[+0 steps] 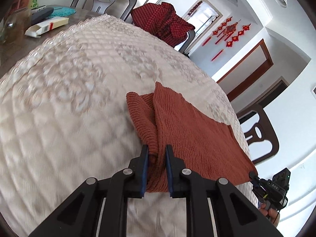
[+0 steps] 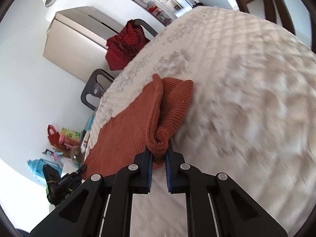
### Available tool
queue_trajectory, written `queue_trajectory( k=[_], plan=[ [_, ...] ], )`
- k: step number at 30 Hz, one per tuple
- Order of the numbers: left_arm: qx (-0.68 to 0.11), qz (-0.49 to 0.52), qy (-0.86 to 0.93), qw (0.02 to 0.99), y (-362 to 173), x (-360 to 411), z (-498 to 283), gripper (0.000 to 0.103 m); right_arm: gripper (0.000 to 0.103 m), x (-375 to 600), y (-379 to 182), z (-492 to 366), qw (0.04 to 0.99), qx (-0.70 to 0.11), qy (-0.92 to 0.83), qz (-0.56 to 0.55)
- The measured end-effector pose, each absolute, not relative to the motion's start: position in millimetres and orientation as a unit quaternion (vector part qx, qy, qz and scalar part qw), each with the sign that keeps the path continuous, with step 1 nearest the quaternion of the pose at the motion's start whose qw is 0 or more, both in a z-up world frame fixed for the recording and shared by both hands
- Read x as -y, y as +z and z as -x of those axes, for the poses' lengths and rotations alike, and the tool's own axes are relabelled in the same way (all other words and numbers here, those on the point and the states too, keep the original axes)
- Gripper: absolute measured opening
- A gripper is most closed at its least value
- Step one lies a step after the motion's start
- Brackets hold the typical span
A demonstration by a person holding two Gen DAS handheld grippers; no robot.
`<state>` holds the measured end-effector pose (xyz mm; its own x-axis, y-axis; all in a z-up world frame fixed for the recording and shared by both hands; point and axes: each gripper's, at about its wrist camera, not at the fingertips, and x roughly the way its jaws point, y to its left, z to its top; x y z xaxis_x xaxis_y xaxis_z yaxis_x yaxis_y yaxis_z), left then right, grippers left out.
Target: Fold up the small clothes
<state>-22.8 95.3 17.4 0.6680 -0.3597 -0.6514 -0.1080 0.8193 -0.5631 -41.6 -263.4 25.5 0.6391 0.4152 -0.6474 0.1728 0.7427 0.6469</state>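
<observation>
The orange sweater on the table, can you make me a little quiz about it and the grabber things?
1. True or false: both grippers are clamped on the orange knit sweater.
2. What hangs over the chair back beyond the table? A) a red checked garment B) a blue towel C) a white sock
3. Fill in: the sweater lies on a cream ______ cloth.

Key:
1. True: the left gripper and the right gripper each pinch a bunched bottom corner.
2. A, the red checked garment.
3. Quilted.
</observation>
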Motion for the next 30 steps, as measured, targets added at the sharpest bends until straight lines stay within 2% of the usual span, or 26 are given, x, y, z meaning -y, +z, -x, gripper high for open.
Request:
queue_trajectory(
  k=[7, 9, 16, 22, 25, 28, 29, 30],
  plan=[
    [-0.422, 0.283, -0.071, 0.858, -2.7, -89.5, 29.0, 0.019, 0.012, 268.4, 12.1, 61.7, 0.825, -0.441, 0.060, -0.349],
    [-0.421, 0.281, -0.074, 0.859, 0.3, -91.3, 28.4, 0.022, 0.015, 267.9, 8.5, 60.4, 0.823, -0.445, 0.060, -0.347],
    [-0.385, 0.245, -0.039, 0.889, 26.5, -102.9, 38.5, 0.023, 0.018, 263.8, 43.5, 75.3, 0.867, -0.419, 0.049, -0.265],
    [-0.354, 0.217, -0.086, 0.906, 45.8, -72.8, 2.4, 0.023, 0.018, 237.0, 62.5, 50.5, 0.895, -0.380, 0.084, -0.217],
    [-0.364, 0.199, -0.094, 0.905, 35.6, -52.9, -20.4, 0.023, 0.018, 222.1, 50.9, 25.7, 0.897, -0.382, 0.094, -0.201],
    [-0.406, 0.187, -0.083, 0.891, 12.2, -43.6, -42.2, 0.023, 0.017, 230.4, 28.5, 9.9, 0.890, -0.403, 0.061, -0.205],
    [-0.406, 0.183, -0.079, 0.892, 9.2, -43.3, -43.6, 0.022, 0.005, 236.2, 21.7, 8.1, 0.884, -0.413, 0.046, -0.213],
    [-0.402, 0.174, -0.079, 0.895, 11.2, -42.6, -43.7, 0.023, 0.001, 243.1, 18.7, 9.3, 0.882, -0.410, 0.042, -0.229]
  ],
)
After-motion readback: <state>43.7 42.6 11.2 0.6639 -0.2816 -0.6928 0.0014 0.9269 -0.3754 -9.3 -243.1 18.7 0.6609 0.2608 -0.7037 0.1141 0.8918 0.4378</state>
